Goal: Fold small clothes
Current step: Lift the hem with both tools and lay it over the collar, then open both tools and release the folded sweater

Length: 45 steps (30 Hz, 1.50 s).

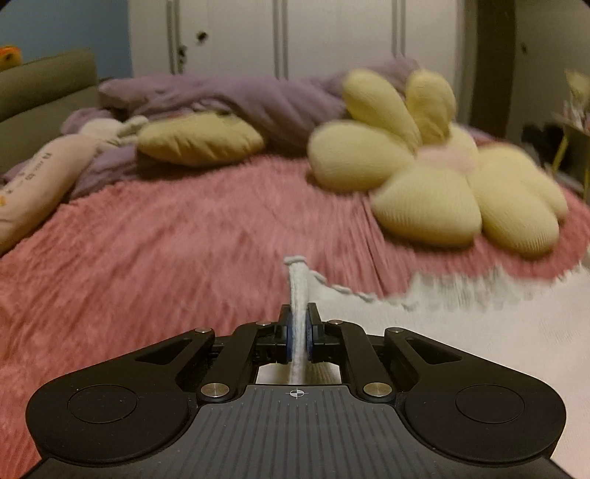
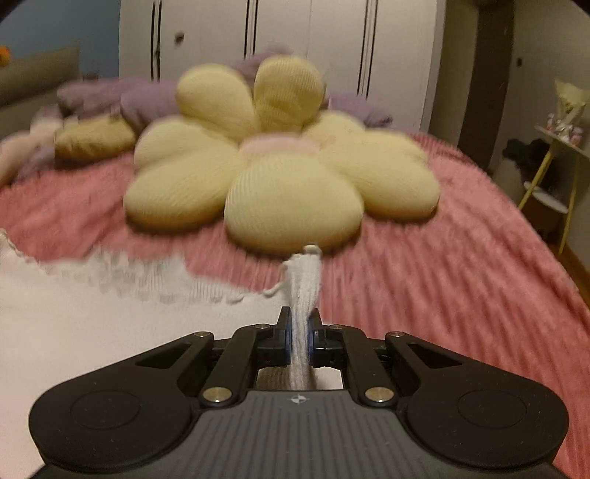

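A white knitted garment [image 1: 479,331] with a scalloped edge is stretched over the pink bedspread [image 1: 166,258]. My left gripper [image 1: 299,317] is shut on its left corner, a pinch of white fabric standing up between the jaws. My right gripper [image 2: 301,320] is shut on the garment's right corner; the cloth [image 2: 92,324] spreads to the left of it. Both views are motion-blurred.
A big yellow flower-shaped cushion [image 2: 280,165] lies on the bed just beyond the garment, also in the left wrist view [image 1: 435,177]. A yellow pillow [image 1: 199,138], purple blanket [image 1: 239,99] and white wardrobe [image 1: 295,33] are behind. A small side table [image 2: 553,165] stands right of the bed.
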Motion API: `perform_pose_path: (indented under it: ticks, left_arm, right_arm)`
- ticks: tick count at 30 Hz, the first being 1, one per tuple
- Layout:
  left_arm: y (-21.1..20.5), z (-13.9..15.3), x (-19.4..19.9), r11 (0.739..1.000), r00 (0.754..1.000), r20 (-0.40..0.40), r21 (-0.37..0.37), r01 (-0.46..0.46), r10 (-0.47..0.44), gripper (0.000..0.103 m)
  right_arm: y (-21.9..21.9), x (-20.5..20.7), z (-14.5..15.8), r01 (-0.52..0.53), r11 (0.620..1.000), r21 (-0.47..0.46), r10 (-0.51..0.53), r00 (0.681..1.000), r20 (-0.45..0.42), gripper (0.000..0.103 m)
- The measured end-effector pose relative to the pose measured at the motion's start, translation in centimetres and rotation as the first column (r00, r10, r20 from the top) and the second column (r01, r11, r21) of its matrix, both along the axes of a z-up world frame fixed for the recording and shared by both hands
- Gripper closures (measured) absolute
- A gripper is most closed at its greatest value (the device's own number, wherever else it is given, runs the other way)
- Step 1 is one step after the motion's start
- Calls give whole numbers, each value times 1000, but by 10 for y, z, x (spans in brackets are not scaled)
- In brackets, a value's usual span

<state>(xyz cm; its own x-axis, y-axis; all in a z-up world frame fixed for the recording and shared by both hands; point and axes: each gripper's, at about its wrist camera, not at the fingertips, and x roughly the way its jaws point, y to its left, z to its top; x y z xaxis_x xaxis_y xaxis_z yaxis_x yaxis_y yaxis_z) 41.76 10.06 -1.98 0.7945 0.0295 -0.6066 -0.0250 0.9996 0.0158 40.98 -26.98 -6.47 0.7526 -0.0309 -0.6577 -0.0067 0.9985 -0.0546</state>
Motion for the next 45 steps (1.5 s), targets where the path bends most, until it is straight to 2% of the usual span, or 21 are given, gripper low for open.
perform_pose_path:
  ticks: [2,4,6,8,10,13,15,18,21,22,28,33,36,39,40,43,45]
  left_arm:
    - [-1,3,9,1000,1000,21,7,-22,22,93]
    - [-5,0,15,999,999,14,18,-39,39,91]
    - [-4,-3,10,998,999,7,-23,-51,51,84]
    - [-5,-5,-6,998,1000,-5,-63,-20,20,46]
    - [-13,-9,-30,997,999,-2,-59,47,-47,44]
    - [-29,-21,-60,991,990,-51,-15,134,-135,37]
    - [-37,-28,-76,987,985,-80,23,156,-154,37]
    - [-43,-35,-91,984,983,-101,74,162,-154,37]
    - [-40,-34,-98,988,984,-118,60,142,-135,37]
    - [-40,-33,-100,989,984,-119,60,138,-130,37]
    - [-39,-27,-113,991,984,-132,52,124,-116,36]
    - [-34,-24,-119,993,984,-138,24,118,-113,35]
    - [-26,-23,-124,995,983,-152,-8,103,-103,30]
    - [-16,-24,-132,996,979,-180,-34,86,-91,25]
    - [-14,-24,-136,996,977,-192,-42,83,-90,23]
    - [-11,-24,-148,987,971,-192,-103,127,-145,14]
    - [-8,-28,-149,984,970,-196,-129,122,-146,14]
  right_arm:
    - [-3,5,8,23,1000,-4,-23,998,50,96]
    - [-6,15,5,69,998,-5,-69,997,44,95]
    - [-8,19,0,91,996,6,-91,995,29,88]
    - [-11,10,-1,115,993,26,-116,993,27,79]
    - [-15,-12,4,81,992,99,-84,996,26,78]
    - [-13,-54,9,13,987,163,-17,999,27,78]
    - [-9,-86,10,-39,978,207,34,999,27,78]
    - [-3,-126,3,-86,972,218,84,996,18,79]
    - [0,-142,-13,-92,981,169,101,994,-41,81]
    - [-2,-146,-16,-94,985,145,100,994,-35,82]
    - [-17,-154,-7,-3,986,168,9,999,-34,87]
    - [-19,-161,-4,-10,988,152,18,998,-52,87]
    - [-25,-163,-4,3,986,166,7,998,-62,87]
    - [-35,-168,-3,83,987,140,-72,994,-81,85]
    - [-42,-171,-2,92,976,197,-77,994,-83,84]
    - [-62,-181,0,108,914,392,-78,993,-93,80]
    - [-67,-181,-4,110,887,448,-66,991,-114,69]
